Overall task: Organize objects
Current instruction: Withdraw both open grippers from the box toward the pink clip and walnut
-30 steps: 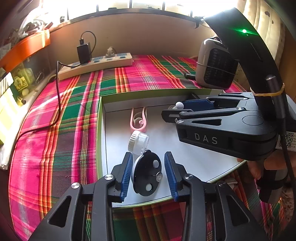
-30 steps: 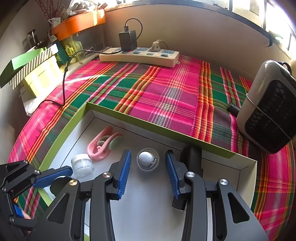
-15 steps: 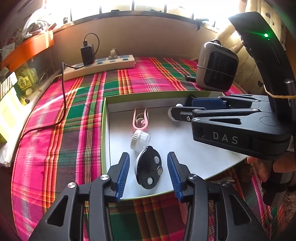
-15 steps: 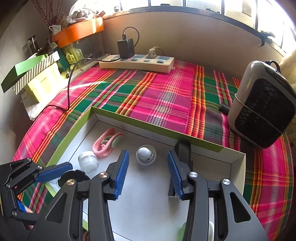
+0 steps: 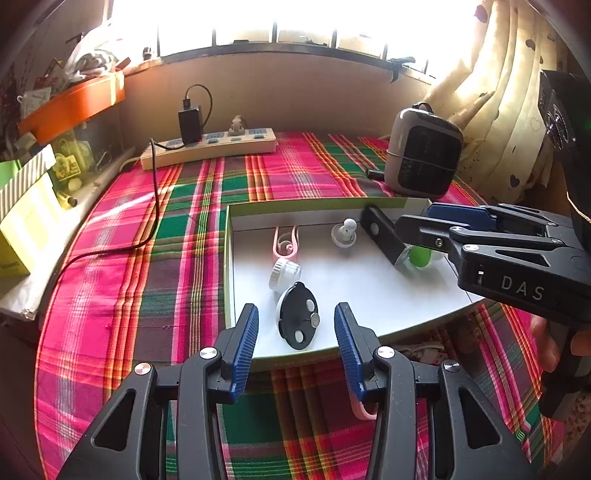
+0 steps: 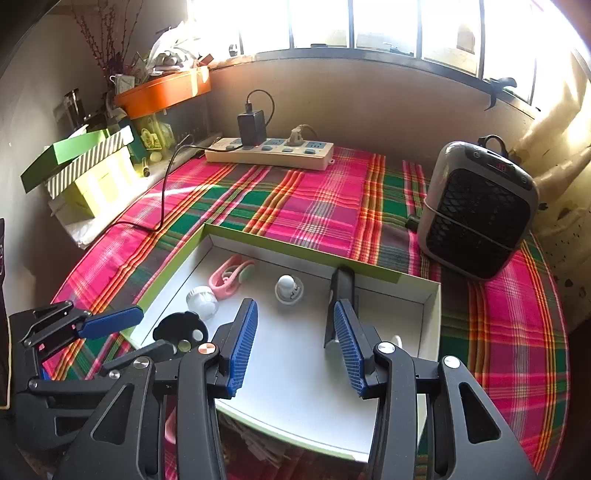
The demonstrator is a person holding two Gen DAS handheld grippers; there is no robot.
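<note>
A pink-and-green plaid cloth [image 6: 303, 206] covers the worktop under a bright barred window [image 6: 384, 26]. At the left edge sit stacked green and yellow boxes [image 6: 88, 173]; a power strip [image 6: 271, 151] lies along the back edge, a grey heater [image 6: 480, 210] at the right edge. The green-rimmed white tray [image 5: 332, 204] near the front edge holds a pink clip [image 5: 285, 242], white jar [image 5: 283, 272], black disc [image 5: 298, 320], white knob [image 5: 344, 233] and black bar [image 5: 382, 234]. The left gripper [image 5: 295, 354] and right gripper [image 6: 293, 345] both stand apart and empty, jaws just widened; the right one's body reads "DAS".
</note>
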